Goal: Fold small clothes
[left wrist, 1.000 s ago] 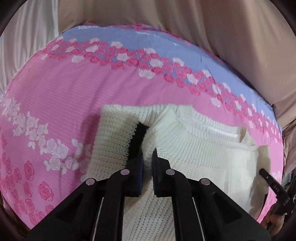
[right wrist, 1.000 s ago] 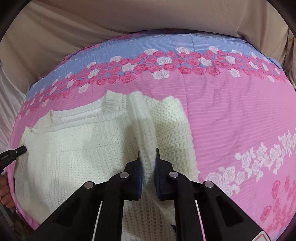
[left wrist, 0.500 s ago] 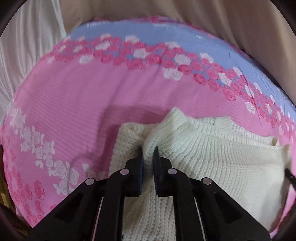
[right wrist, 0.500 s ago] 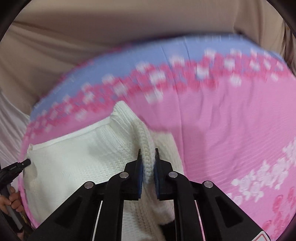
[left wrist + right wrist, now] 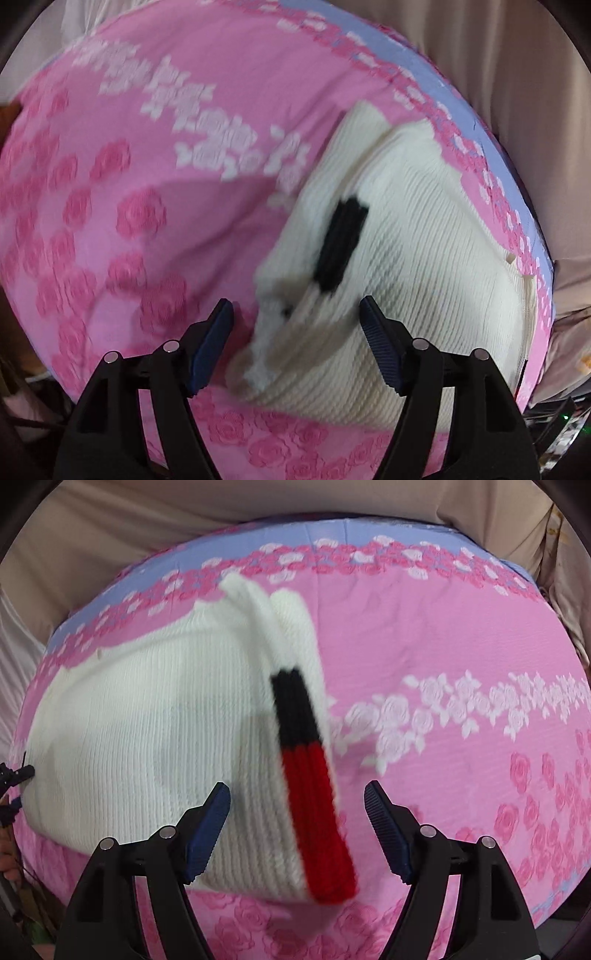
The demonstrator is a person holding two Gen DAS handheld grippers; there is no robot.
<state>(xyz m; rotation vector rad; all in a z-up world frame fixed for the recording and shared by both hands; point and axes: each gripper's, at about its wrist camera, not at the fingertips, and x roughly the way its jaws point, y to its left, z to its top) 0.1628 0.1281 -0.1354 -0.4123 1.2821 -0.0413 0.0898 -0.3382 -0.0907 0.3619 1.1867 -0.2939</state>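
Note:
A white knitted sweater [image 5: 147, 746] lies on the pink rose-patterned bedspread [image 5: 443, 646]. Its sleeve with a black and red cuff [image 5: 314, 794] is folded across the body. My right gripper [image 5: 297, 805] is open above the cuff and holds nothing. In the left wrist view the sweater [image 5: 424, 277] is blurred, with a black band [image 5: 341, 243] showing on the folded sleeve. My left gripper [image 5: 295, 325] is open above the sweater's near left edge and holds nothing.
Beige curtain fabric [image 5: 258, 502] hangs behind the bed. The bed's blue border [image 5: 332, 531] runs along the far edge. The left gripper's tip [image 5: 16, 775] shows at the left edge of the right wrist view.
Both grippers have opened and let go of the sweater folds. The sleeves now lie folded over the body. Both cameras have pulled back and the left view has swung left.

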